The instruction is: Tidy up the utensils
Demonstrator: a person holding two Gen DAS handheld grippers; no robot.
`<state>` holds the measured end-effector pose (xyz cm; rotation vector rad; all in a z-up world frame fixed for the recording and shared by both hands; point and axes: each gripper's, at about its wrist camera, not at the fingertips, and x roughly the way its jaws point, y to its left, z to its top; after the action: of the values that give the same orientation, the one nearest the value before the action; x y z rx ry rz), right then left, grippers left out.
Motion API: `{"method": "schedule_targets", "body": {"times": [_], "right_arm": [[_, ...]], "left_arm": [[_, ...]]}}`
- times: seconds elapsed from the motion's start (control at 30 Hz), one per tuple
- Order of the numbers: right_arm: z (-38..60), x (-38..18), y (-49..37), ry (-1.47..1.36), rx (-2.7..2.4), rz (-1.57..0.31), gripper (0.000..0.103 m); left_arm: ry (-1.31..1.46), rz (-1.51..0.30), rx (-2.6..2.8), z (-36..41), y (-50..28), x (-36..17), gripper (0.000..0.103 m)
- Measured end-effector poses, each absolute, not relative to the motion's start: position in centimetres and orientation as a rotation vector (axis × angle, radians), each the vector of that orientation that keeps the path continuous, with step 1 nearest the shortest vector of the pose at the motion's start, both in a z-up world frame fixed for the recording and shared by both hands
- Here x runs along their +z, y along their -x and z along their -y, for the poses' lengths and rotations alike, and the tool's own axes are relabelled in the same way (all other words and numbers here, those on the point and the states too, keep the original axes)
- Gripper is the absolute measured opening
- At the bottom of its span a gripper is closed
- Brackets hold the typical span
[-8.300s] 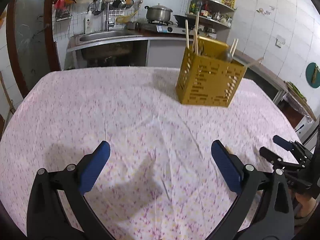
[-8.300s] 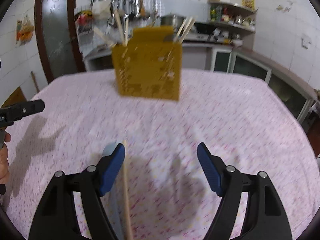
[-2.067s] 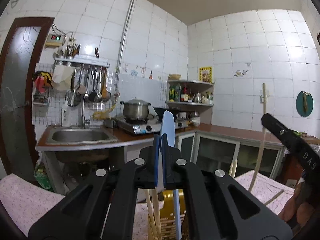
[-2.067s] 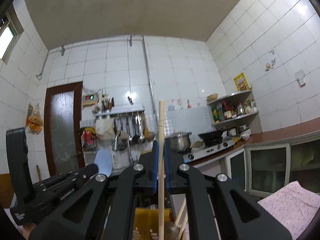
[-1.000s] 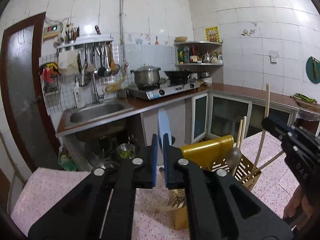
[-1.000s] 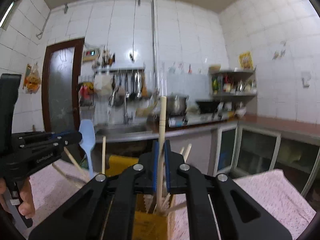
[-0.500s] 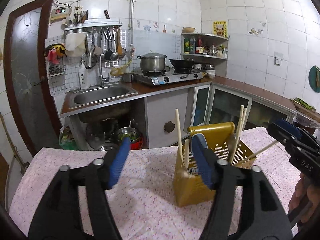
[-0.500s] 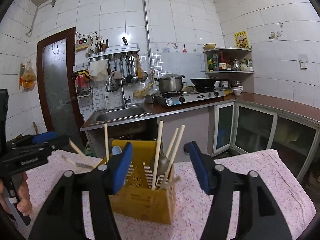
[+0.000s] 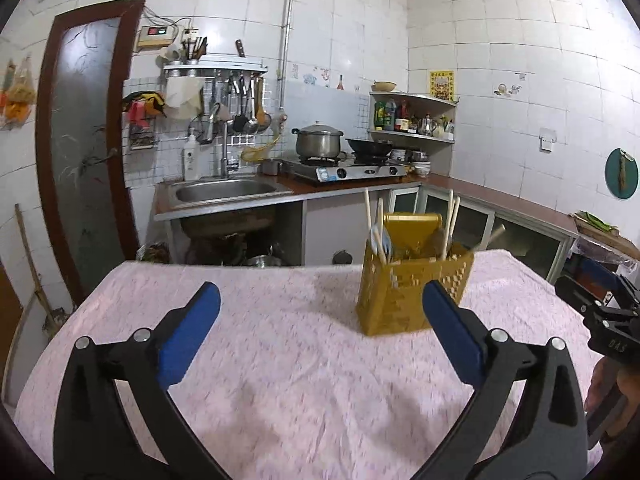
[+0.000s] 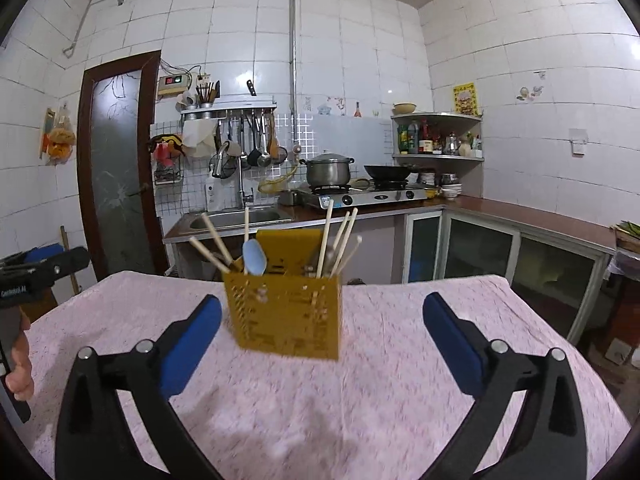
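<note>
Jaws just opened, empty; yellow holder (image 10: 286,320) blurred.

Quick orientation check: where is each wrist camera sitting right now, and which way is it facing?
Left wrist: behind the open left gripper, facing the yellow utensil holder and sink; right gripper at right edge.
Right wrist: behind the open right gripper, facing the holder head-on; left gripper and hand at left edge.
Shared: holder, pink tablecloth, stove.

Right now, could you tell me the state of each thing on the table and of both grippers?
Left gripper: open, empty.
Right gripper: open, empty.
Holder: upright on the table.
Spoon: standing in the holder.
Chopsticks: leaning in the holder.
</note>
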<state>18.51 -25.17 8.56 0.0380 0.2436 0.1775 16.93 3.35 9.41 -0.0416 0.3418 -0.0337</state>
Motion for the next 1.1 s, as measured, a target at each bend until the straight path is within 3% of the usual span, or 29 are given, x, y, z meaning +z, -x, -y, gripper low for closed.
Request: {"method": "schedule_targets", "body": {"times": [0.47,1.1], "right_arm": [[22.6,3.9,-9.9,-0.057,0.145,-0.287,0.099],[22.4,2.2,-9.4,-0.029,0.102,-0.283,0.099]], "left_arm": [[-0.018,-0.248,0.037,-1.6,-6.4,3.5,0.098],[-0.007,-0.245,0.030,-1.9,-6.3,1.3,0.098]]}}
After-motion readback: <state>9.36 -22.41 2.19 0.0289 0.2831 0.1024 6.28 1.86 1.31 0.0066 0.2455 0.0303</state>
